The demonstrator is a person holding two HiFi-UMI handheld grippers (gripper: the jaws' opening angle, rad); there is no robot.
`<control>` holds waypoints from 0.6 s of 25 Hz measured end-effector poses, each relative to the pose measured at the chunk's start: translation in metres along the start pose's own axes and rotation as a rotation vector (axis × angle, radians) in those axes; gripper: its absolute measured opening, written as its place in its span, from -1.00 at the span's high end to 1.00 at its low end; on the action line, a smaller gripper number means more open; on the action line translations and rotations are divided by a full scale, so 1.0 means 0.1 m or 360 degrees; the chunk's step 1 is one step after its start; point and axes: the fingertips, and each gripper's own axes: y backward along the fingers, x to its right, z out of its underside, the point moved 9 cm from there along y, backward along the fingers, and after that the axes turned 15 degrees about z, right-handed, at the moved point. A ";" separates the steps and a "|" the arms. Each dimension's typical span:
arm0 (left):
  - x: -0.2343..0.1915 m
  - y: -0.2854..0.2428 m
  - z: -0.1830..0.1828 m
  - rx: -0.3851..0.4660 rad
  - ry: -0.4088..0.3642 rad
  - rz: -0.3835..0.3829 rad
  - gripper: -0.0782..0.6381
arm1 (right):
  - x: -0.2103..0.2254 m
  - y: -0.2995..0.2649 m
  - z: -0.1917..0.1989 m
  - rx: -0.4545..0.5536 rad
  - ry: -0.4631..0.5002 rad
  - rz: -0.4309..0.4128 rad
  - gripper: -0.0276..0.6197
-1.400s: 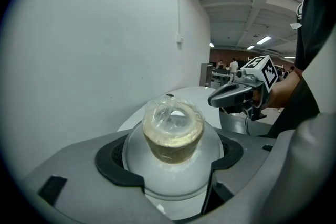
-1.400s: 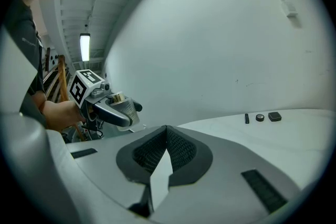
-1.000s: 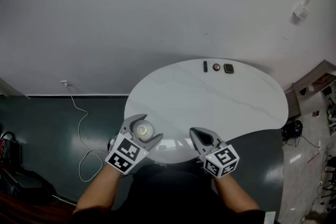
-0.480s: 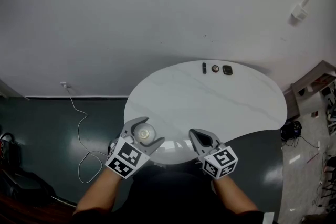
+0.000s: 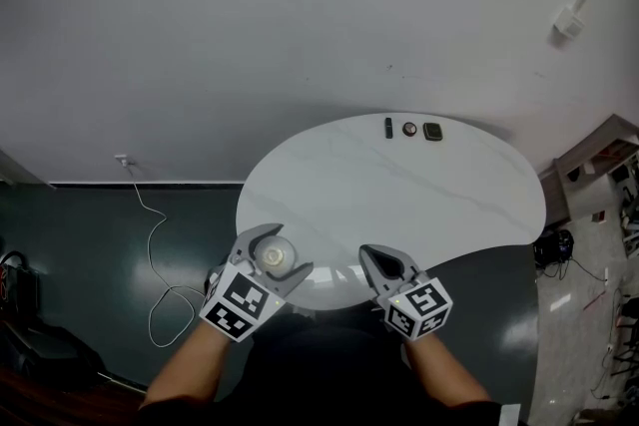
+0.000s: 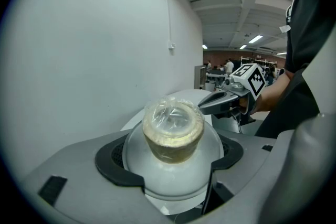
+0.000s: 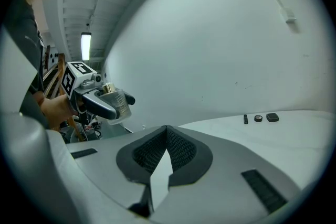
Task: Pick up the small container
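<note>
Shows a white table, oval, smooth and glossy, faintly veined like marble, set against a plain pale wall. Over its near left edge, holds the left gripper, grey moulded plastic with black ribbed pads, jaws clamped from both sides on the small container: a round clear jar with a gold neck and a cream-coloured end under crinkled film, raised off the tabletop. Over the near edge further right, has the right gripper, of the same build, tips pressed together with nothing between them. Along the far edge, lines up three small dark things: a slim bar, a round disc, a rounded square.
</note>
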 end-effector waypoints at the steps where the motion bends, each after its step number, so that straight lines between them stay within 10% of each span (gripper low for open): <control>1: 0.00 0.00 0.00 -0.0002 -0.0002 0.0001 -0.18 | -0.01 0.01 0.00 0.0000 -0.0001 0.0001 0.93; 15: -0.06 -0.02 0.05 -0.0031 0.0012 -0.0018 -0.18 | 0.01 -0.03 0.00 -0.0018 0.0016 0.0002 0.93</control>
